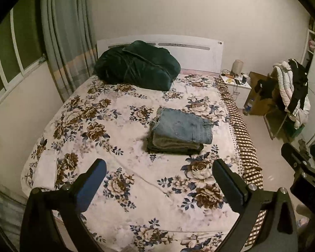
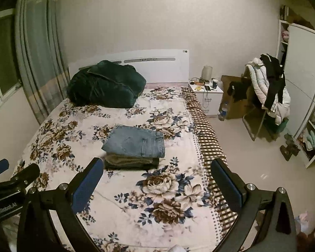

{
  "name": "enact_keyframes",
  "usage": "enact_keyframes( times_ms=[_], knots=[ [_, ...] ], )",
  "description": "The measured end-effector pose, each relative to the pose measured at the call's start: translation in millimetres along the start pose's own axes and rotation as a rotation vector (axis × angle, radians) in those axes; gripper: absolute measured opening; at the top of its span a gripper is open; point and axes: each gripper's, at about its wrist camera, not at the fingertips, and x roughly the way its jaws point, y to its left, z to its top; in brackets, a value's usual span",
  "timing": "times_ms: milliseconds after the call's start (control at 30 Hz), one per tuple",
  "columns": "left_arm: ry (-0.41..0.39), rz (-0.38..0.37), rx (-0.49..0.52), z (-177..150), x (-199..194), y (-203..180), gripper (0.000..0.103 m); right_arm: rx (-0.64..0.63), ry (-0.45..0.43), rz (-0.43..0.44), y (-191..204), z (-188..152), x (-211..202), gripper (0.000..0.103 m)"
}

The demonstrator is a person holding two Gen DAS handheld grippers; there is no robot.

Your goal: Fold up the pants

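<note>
A stack of folded pants lies on the floral bed, with folded blue jeans [image 1: 183,127] on top of grey and dark folded pairs [image 1: 174,146]. The same stack shows in the right wrist view, jeans [image 2: 135,140] uppermost. My left gripper [image 1: 158,169] is open and empty, held above the bed's near part, short of the stack. My right gripper [image 2: 156,168] is open and empty, also held back from the stack at the bed's foot. The right gripper's body shows at the right edge of the left wrist view [image 1: 300,168].
A dark green quilt [image 1: 136,65] lies bunched at the headboard. The floral bedsheet [image 1: 119,180] covers the bed. A white nightstand [image 2: 206,92] with small items stands right of the bed. A chair piled with clothes [image 2: 266,92] and an open wardrobe [image 2: 304,96] stand at right. Curtains [image 1: 61,42] hang at left.
</note>
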Motion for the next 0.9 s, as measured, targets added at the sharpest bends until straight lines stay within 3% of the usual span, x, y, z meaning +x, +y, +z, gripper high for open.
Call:
enact_keyframes(
  times_ms=[900],
  knots=[
    [-0.025, 0.024, 0.02, -17, -30, 20, 0.103, -0.006, 0.022, 0.009, 20, -13, -20, 0.103]
  ],
)
